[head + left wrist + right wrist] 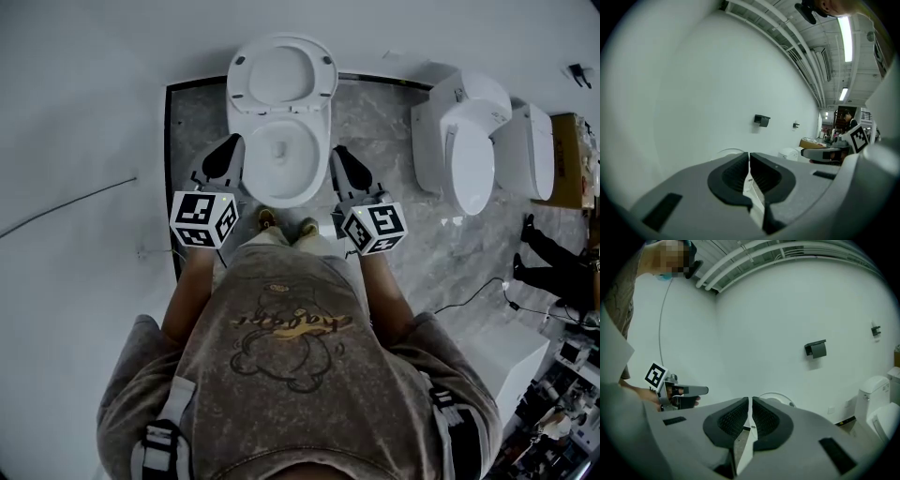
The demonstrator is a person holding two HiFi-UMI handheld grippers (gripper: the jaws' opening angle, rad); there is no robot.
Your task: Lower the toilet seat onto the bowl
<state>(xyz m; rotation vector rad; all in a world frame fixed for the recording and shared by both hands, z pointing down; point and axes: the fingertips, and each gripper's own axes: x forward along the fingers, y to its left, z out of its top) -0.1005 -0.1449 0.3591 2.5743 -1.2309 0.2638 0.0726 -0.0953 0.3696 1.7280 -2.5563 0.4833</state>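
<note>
**Facing a raised seat with both tongs clenched and empty**

Head view: the toilet seat (281,75) stands raised at the far end of the bowl (281,155). It leans back, and its long axis runs straight away from the person. The left tongs (228,150) and right tongs (343,159) flank the bowl's near half, one on each side, touching nothing. The seat lies ahead of both and between them, at about the same reach from each hand.

Left gripper view: the jaws are pressed together with nothing between them and point toward the white wall (717,84). A white curved rim (729,151), probably the toilet's, shows just above the tips.

Right gripper view: these jaws are also clenched on nothing, with a similar white curve just over the tips.

Neither hand looks better placed than the other. Either would have to go forward and inward to meet the seat's upper edge.
</note>
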